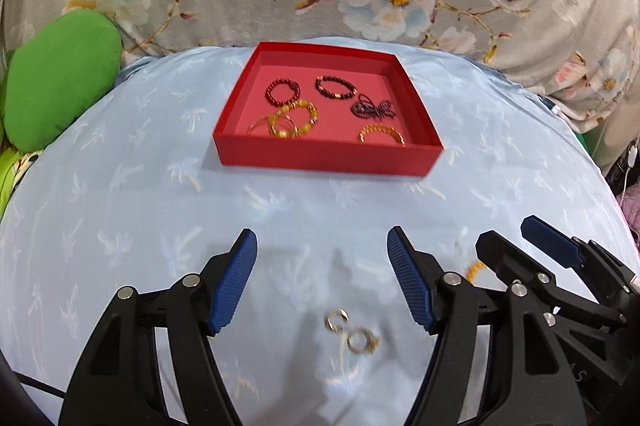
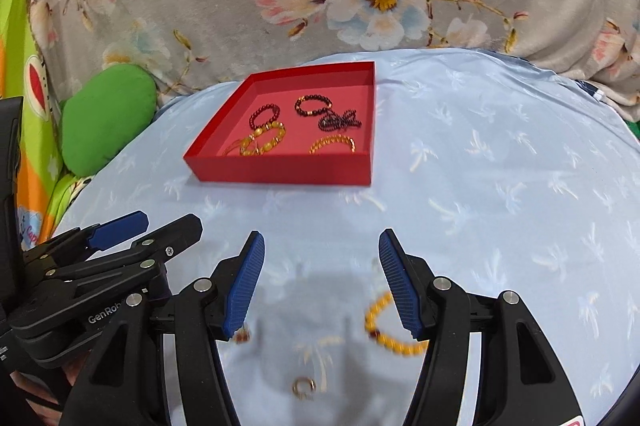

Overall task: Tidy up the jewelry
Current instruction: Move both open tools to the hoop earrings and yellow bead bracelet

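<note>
Two small gold rings [image 1: 352, 332] lie loose on the pale blue cloth [image 1: 120, 186], right between the left tongs [image 1: 322, 246], whose blue pads stand apart and empty, lined up over them. Ahead sits the red tray [image 1: 324, 156], already holding beaded bracelets, so it looks like the collecting spot.

From the right wrist, the right tongs [image 2: 321, 246] gape empty too, with a yellow beaded bracelet [image 2: 380, 326] just under one pad, likely the next pickup.
</note>
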Tool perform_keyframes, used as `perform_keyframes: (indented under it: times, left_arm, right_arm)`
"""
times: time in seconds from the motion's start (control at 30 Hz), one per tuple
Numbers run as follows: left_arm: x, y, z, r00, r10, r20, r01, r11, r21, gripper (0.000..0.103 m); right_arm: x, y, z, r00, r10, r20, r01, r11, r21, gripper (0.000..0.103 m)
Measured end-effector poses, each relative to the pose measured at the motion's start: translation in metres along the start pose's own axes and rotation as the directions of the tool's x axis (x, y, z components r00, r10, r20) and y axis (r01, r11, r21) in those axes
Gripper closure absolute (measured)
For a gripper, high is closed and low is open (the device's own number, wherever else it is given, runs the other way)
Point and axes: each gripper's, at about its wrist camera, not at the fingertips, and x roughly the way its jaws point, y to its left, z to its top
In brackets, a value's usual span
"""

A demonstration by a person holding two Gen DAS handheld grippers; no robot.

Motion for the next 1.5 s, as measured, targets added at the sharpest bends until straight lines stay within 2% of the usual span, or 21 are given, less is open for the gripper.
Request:
perform_keyframes:
  times: [0.37, 0.63, 1.1, 1.5]
  left_arm:
    - [-0.019, -0.022, -0.059, 0.999, -0.017, -0.050, 0.020, 0.998, 0.062, 0.039]
    - [-0.013, -0.029, -0.083, 0.996, -0.012, -0.090, 0.017, 0.998, 0.062, 0.038]
    - [0.003, -0.015, -0.083, 0.992, 0.000, -0.125, 0.001, 1.000, 0.005, 0.038]
    - [0.021, -0.015, -0.072, 0.989, -0.023, -0.148, 0.021, 1.000, -0.018, 0.040]
  right_arm:
    - [-0.029, -0.015, -0.065, 0.998, -0.006, -0.055, 0.007, 1.000, 0.028, 0.045]
    - [-0.028, -0.028, -0.088, 0.996, -0.033, -0.084, 0.037, 0.998, 0.041, 0.045]
    - [-0.012, -0.059, -0.082, 0.993, -0.072, -0.093, 0.081, 0.992, 0.093, 0.045]
    - [-0.006, -0.062, -0.077, 0.993, -0.068, -0.094, 0.078, 0.992, 0.097, 0.045]
